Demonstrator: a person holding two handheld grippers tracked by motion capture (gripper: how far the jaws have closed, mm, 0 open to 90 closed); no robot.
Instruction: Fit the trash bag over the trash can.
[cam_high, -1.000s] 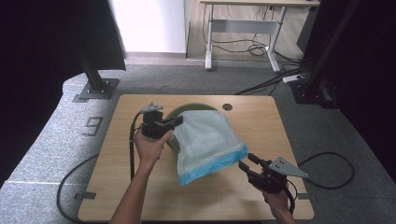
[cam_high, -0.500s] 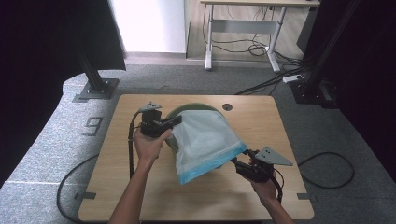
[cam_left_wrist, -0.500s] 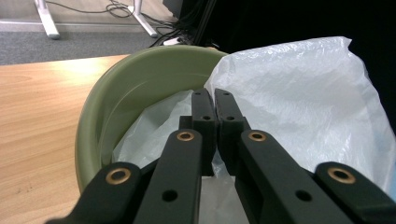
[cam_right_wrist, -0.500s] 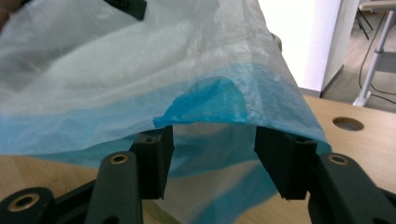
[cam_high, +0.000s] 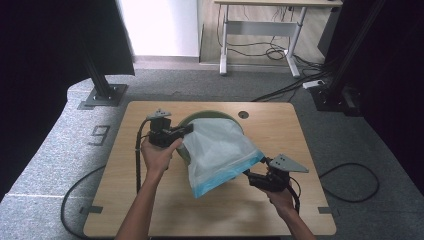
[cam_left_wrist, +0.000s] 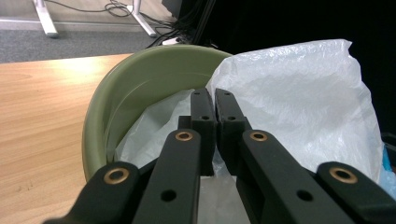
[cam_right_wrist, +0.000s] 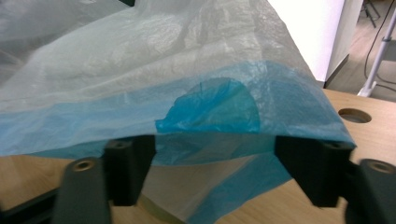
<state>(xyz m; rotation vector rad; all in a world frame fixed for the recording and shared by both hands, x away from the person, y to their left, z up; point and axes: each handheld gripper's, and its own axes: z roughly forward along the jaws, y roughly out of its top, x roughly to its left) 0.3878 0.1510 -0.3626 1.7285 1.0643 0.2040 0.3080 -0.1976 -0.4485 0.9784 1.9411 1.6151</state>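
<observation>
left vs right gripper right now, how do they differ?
The left gripper has its jaws shut on the white plastic bag beside the green bin; the right gripper has its jaws wide open. The left gripper holds the bag's white end at the bin, while the right gripper sits at the blue-edged end, out over the table. Both are hand-held and aimed at that same bag.

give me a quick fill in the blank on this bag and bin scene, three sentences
The left gripper is ___ on the white plastic bag.
The right gripper stands ___ at the bag's blue edge.
The bag hangs out of a ___ coloured bin.

Missing words: shut; open; green
</observation>
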